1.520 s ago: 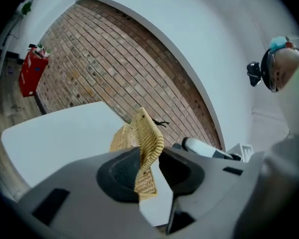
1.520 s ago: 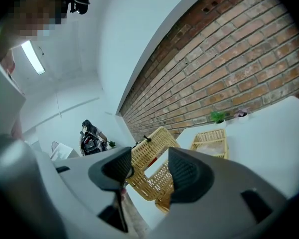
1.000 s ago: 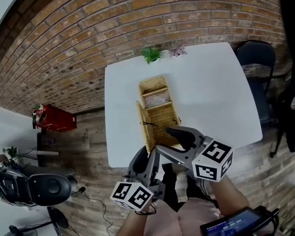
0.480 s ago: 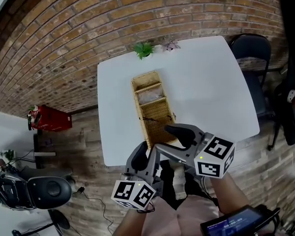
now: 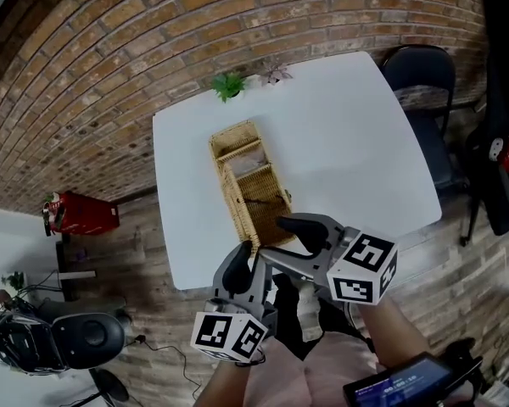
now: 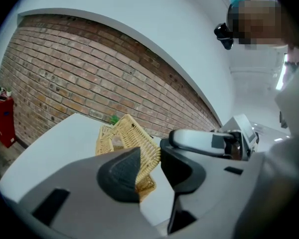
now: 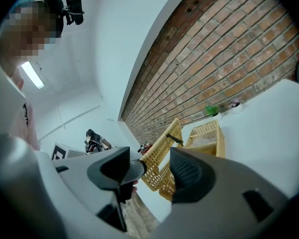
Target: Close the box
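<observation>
A long wicker box lies lengthwise on the white table, and its far compartment is uncovered. Its wicker lid with a black latch leans tilted over the near half. My left gripper is at the lid's near end. In the left gripper view the lid's edge fills the gap between the jaws of the left gripper, which have just been closing. My right gripper hovers at the box's near right corner. In the right gripper view the right gripper is open, with the lid and box beyond it.
A small green plant and a pink flower stand at the table's far edge by the brick wall. A dark chair stands at the right. On the floor at the left are a red case and a scooter.
The lid has tipped from standing upright on the box's left edge to leaning over the box. My left gripper has rolled and shifted with it. The right gripper has hardly moved.
</observation>
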Action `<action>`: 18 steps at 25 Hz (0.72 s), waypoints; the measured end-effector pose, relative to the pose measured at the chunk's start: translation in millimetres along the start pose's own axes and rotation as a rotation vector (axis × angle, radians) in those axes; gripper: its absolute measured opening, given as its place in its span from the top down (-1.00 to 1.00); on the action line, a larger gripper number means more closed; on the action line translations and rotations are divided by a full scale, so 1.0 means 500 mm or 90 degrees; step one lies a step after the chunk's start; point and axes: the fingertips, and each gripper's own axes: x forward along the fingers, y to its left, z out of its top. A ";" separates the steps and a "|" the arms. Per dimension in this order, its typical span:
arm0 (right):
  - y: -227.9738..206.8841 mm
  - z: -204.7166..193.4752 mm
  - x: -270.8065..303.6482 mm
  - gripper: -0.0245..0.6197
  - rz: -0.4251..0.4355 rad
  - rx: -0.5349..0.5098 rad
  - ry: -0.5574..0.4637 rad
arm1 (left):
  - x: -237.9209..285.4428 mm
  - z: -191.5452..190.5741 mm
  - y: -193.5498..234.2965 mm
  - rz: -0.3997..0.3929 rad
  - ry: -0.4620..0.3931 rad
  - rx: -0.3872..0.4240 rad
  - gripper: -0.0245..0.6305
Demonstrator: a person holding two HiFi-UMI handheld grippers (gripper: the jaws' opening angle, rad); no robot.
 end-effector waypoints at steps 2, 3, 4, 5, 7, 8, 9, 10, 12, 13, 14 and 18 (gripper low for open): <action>-0.004 0.002 -0.001 0.13 0.008 0.016 -0.007 | 0.007 -0.002 -0.008 -0.019 0.003 -0.010 0.55; -0.006 0.002 -0.001 0.13 0.012 0.027 -0.010 | 0.009 -0.003 -0.010 -0.026 0.006 -0.017 0.55; -0.008 0.001 0.000 0.13 0.017 0.039 -0.012 | 0.011 -0.005 -0.011 -0.030 0.008 -0.021 0.54; -0.010 0.001 0.001 0.13 0.021 0.049 -0.013 | 0.012 -0.006 -0.012 -0.033 0.010 -0.022 0.53; -0.013 0.001 0.001 0.12 0.025 0.061 -0.015 | 0.014 -0.006 -0.014 -0.037 0.014 -0.018 0.53; -0.015 0.001 -0.001 0.12 0.026 0.064 -0.015 | 0.017 -0.007 -0.016 -0.040 0.017 -0.018 0.53; -0.018 0.002 -0.003 0.12 0.025 0.064 -0.015 | 0.020 -0.008 -0.018 -0.044 0.021 -0.019 0.52; -0.022 0.003 -0.005 0.12 0.022 0.064 -0.015 | 0.023 -0.010 -0.020 -0.047 0.025 -0.020 0.52; -0.033 0.003 -0.013 0.12 0.011 0.062 -0.015 | 0.028 -0.015 -0.023 -0.053 0.031 -0.026 0.51; -0.039 0.004 -0.017 0.12 0.003 0.060 -0.016 | 0.030 -0.017 -0.024 -0.055 0.033 -0.030 0.50; -0.045 0.005 -0.022 0.12 -0.004 0.057 -0.017 | 0.033 -0.019 -0.025 -0.057 0.034 -0.034 0.50; -0.069 0.023 -0.048 0.13 -0.038 0.047 -0.037 | 0.045 -0.031 -0.031 -0.066 0.042 -0.041 0.50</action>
